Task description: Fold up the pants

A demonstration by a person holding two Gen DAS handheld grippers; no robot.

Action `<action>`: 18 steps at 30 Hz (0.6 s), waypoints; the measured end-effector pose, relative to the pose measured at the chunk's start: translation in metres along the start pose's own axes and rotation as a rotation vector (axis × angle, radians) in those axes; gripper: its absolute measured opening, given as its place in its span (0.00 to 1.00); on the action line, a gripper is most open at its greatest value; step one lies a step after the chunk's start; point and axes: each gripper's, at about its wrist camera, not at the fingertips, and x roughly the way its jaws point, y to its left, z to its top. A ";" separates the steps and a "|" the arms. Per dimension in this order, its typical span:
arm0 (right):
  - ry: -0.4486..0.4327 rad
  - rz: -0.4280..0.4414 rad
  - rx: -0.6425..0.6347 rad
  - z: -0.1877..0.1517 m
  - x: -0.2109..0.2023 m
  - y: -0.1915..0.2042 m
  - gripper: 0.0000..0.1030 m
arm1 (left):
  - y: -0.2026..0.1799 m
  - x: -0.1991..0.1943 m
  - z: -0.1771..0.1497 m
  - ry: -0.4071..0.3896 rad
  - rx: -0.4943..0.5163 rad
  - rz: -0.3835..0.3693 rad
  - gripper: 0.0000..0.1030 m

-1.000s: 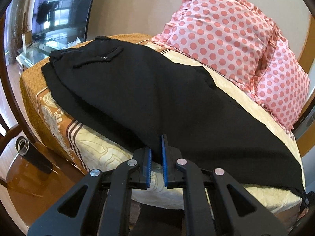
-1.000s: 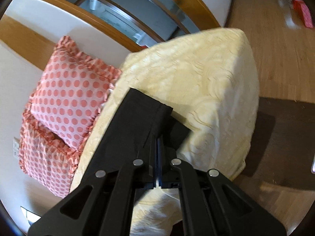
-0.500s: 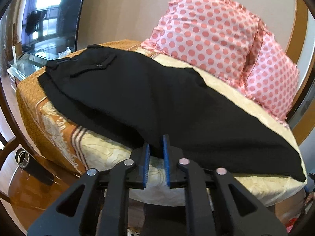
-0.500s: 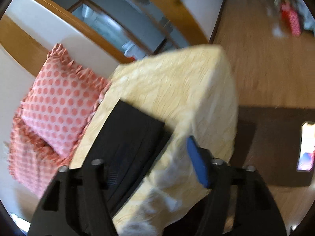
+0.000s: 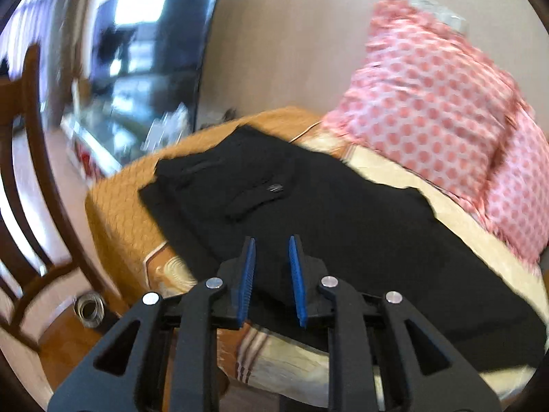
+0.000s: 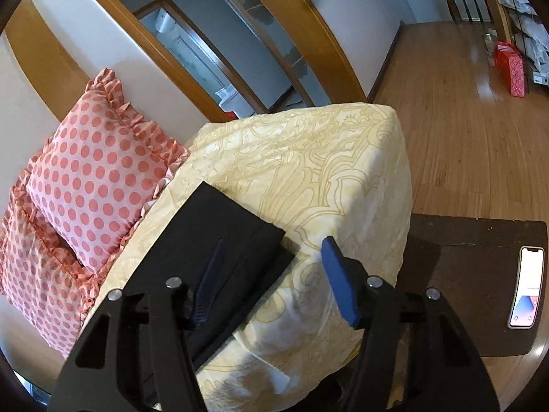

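Note:
Black pants [image 5: 343, 226] lie flat along the bed, waistband and pocket at the far left end. In the right wrist view the leg hems [image 6: 223, 240] lie on the cream bedspread [image 6: 326, 158]. My left gripper [image 5: 271, 257] is open and empty, hovering just over the pants' near edge. My right gripper [image 6: 271, 267] is wide open and empty over the hem end, one blue pad [image 6: 338, 281] above the bedspread.
Pink polka-dot pillows [image 5: 439, 110] [image 6: 92, 178] stand against the wall. A wooden chair [image 5: 24, 178] and a metal cup [image 5: 90, 307] are at the left. A phone [image 6: 526, 286] lies on a dark table [image 6: 473, 274] right of the bed. Wooden floor lies beyond.
Both grippers have opened and let go of the pants. The right one opened wide and drew back; the left one lifted and swung toward the waistband end.

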 end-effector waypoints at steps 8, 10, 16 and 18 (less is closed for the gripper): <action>-0.011 0.005 -0.048 -0.002 0.001 0.013 0.56 | 0.029 0.013 -0.010 0.106 -0.188 -0.054 0.19; -0.011 0.015 -0.059 -0.002 0.001 0.017 0.56 | 0.033 0.014 -0.010 0.124 -0.229 -0.071 0.19; -0.037 0.016 -0.092 -0.004 -0.003 0.026 0.56 | 0.034 0.008 -0.014 0.138 -0.291 -0.093 0.19; -0.034 0.018 -0.087 -0.003 -0.002 0.026 0.56 | 0.031 0.011 -0.012 0.141 -0.294 -0.115 0.19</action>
